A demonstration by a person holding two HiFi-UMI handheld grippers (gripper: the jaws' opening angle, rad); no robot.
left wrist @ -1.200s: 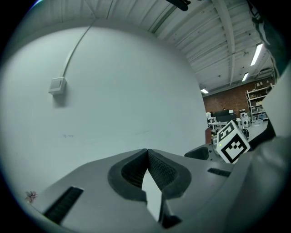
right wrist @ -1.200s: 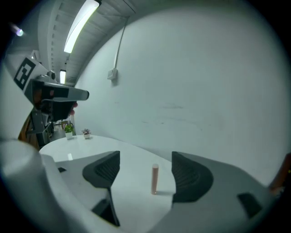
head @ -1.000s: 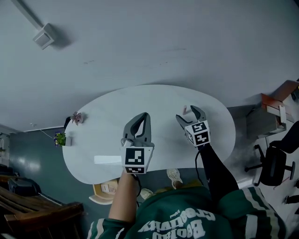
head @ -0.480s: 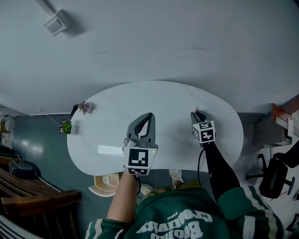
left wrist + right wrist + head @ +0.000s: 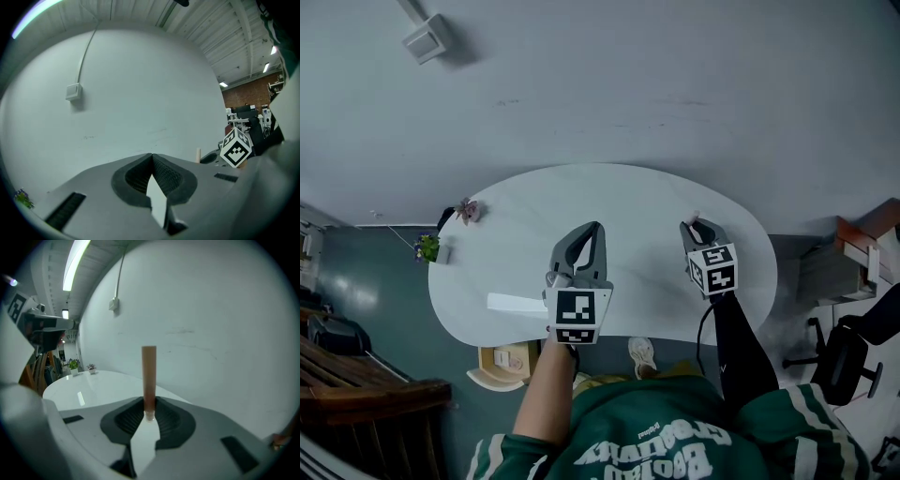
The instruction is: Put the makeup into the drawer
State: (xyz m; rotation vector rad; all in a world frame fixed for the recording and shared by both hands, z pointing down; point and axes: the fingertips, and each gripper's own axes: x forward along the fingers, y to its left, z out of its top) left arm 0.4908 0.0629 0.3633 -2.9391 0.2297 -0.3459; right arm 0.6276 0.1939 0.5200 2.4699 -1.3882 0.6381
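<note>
Right hand-held gripper (image 5: 149,403) pinches makeup tube (image 5: 149,376), barely visible overhead.

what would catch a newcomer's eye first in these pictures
A pinkish-brown makeup stick stands upright in the right hand-held gripper, whose jaws have just closed on it, over the white oval table. The left hand-held gripper hangs shut and empty beside it, and two potted plants sit at the table's left edge.

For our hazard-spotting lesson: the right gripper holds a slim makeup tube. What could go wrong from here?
1. The right gripper, its jaws just closed, pinches the makeup tube only at its lower end; the tall tube could tilt or slip out.
2. If dropped, the tube might roll off the white table, which shows no raised edge.
</note>
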